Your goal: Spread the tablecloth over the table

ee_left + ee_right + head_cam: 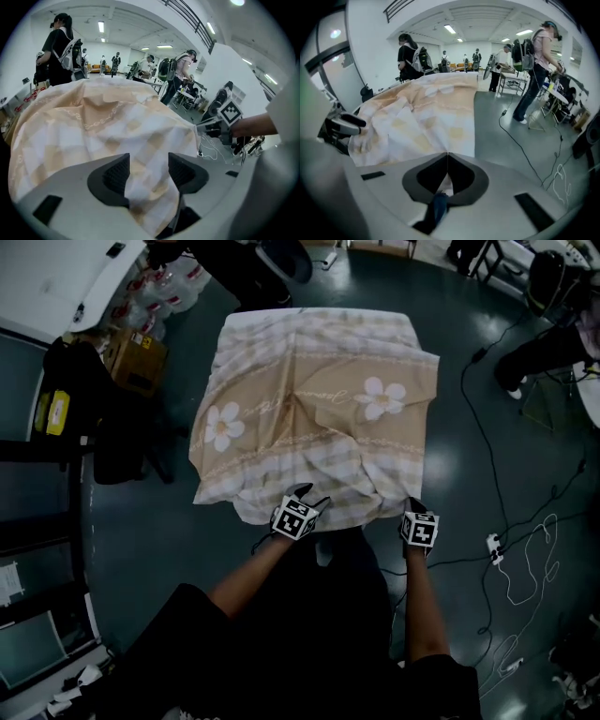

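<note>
tablecloth on the table, near edge not yet pulled flat

head view: i count one tablecloth (314, 409) with two printed flowers (223, 425), draped over one table that it hides completely; a ridge runs up its middle and the near edge is bunched, so i judge the covering done and the smoothing left. both tools are at that near edge, left gripper (309, 495) and right gripper (415, 506). left gripper view: its jaws stand apart, a fold of cloth hanging loose between them, not pinched. right gripper view: its jaws are clamped together on the cloth's near corner.
</note>
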Motion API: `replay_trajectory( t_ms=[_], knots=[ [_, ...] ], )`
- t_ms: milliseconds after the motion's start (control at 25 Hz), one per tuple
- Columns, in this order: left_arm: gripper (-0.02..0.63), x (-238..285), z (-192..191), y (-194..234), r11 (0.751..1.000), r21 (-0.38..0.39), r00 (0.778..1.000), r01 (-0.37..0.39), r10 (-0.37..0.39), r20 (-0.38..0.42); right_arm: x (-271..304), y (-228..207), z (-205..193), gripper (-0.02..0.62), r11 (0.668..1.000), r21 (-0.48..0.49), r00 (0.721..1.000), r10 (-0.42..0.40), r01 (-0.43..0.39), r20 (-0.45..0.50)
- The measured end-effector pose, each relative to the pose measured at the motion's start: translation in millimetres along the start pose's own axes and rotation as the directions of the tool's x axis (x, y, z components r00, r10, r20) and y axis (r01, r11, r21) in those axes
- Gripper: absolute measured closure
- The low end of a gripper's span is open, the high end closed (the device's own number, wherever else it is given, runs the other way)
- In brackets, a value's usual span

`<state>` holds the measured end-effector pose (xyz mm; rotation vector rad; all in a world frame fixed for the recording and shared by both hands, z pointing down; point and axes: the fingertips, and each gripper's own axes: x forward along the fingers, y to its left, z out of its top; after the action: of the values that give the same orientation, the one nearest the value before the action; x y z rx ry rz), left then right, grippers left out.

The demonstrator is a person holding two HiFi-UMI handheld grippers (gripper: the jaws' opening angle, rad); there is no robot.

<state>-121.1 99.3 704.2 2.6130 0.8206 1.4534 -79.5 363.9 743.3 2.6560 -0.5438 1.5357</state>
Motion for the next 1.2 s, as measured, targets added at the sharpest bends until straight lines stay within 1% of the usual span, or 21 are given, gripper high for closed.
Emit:
replay_trajectory(
  t_ms=[80,120,240,320,360,400,480,520,560,600,640,680,720,800,920,960,1040,1080,1120,1200],
  knots=[
    [0.336,9,1,-6,1.0,0.007,1.0,-0.012,0.012,-0.015,-10,-26,-2,0.576,0.997,0.074,1.0,-0.005,0.004,0.008],
    [0.336,13,1,-9,1.0,0.014,1.0,-0.02,0.02,-0.02,-14,-38,-6,0.575,0.996,0.089,1.0,-0.005,0.005,0.0],
    [0.336,24,-4,-16,0.998,0.042,0.999,-0.036,0.038,-0.037,-21,-61,-30,0.575,0.997,0.071,0.997,0.004,0.002,-0.079],
    [0.336,28,-10,-13,0.998,0.051,0.997,-0.04,0.043,-0.06,-24,-67,-43,0.575,0.998,0.066,0.992,-0.014,0.022,-0.125],
    [0.336,29,-14,-9,0.998,0.055,0.996,-0.044,0.048,-0.079,-23,-68,-44,0.575,0.997,0.07,0.992,-0.026,0.036,-0.127],
    [0.336,30,-20,-5,0.997,0.054,0.994,-0.048,0.053,-0.101,-22,-68,-44,0.574,0.996,0.077,0.993,-0.034,0.043,-0.114],
    [0.336,31,-33,2,0.998,0.036,0.988,-0.055,0.06,-0.143,-25,-64,-32,0.566,0.995,0.081,0.997,-0.05,0.055,-0.058],
    [0.336,30,-38,6,0.998,0.026,0.986,-0.058,0.061,-0.154,-30,-61,-19,0.53,0.995,0.068,0.998,-0.065,0.066,-0.016],
    [0.336,27,-40,8,0.998,0.023,0.986,-0.061,0.063,-0.152,-37,-55,-1,0.461,0.996,0.047,0.996,-0.076,0.075,0.037],
    [0.336,24,-39,10,0.998,0.023,0.988,-0.062,0.064,-0.141,-43,-46,18,0.448,0.997,0.024,0.993,-0.074,0.072,0.096],
    [0.336,20,-36,9,0.998,0.024,0.991,-0.06,0.062,-0.122,-47,-35,38,0.449,0.999,0.0,0.987,-0.052,0.053,0.149],
    [0.336,18,-31,8,0.998,0.028,0.993,-0.056,0.058,-0.099,-45,-23,56,0.449,0.999,-0.025,0.983,-0.019,0.024,0.182],
    [0.336,19,-24,5,0.998,0.036,0.996,-0.049,0.051,-0.074,-37,-11,69,0.448,0.998,-0.055,0.982,0.016,-0.005,0.187],
    [0.336,25,-10,-2,0.998,0.061,0.999,-0.026,0.028,-0.035,-6,7,81,0.448,0.991,-0.122,0.99,0.064,-0.048,0.129],
    [0.336,44,3,-21,0.995,0.092,0.999,0.036,-0.036,0.006,38,27,79,0.434,0.976,-0.194,0.995,0.098,-0.096,-0.001],
    [0.336,49,5,-27,0.994,0.091,0.998,0.061,-0.061,0.004,47,31,76,0.434,0.972,-0.211,0.994,0.101,-0.106,-0.034],
    [0.336,57,-2,-31,0.994,0.071,0.996,0.088,-0.085,-0.038,58,30,67,0.434,0.963,-0.247,0.993,0.09,-0.106,-0.077],
    [0.336,59,-9,-27,0.995,0.061,0.995,0.082,-0.078,-0.06,59,26,66,0.458,0.961,-0.259,0.994,0.078,-0.095,-0.076],
    [0.351,59,-14,-21,0.996,0.052,0.996,0.066,-0.062,-0.065,57,20,66,0.464,0.962,-0.262,0.996,0.065,-0.08,-0.066],
    [0.404,55,-22,-6,0.999,0.025,0.998,0.027,-0.026,-0.058,52,0,68,0.472,0.968,-0.247,0.998,0.03,-0.043,-0.057]
  ],
)
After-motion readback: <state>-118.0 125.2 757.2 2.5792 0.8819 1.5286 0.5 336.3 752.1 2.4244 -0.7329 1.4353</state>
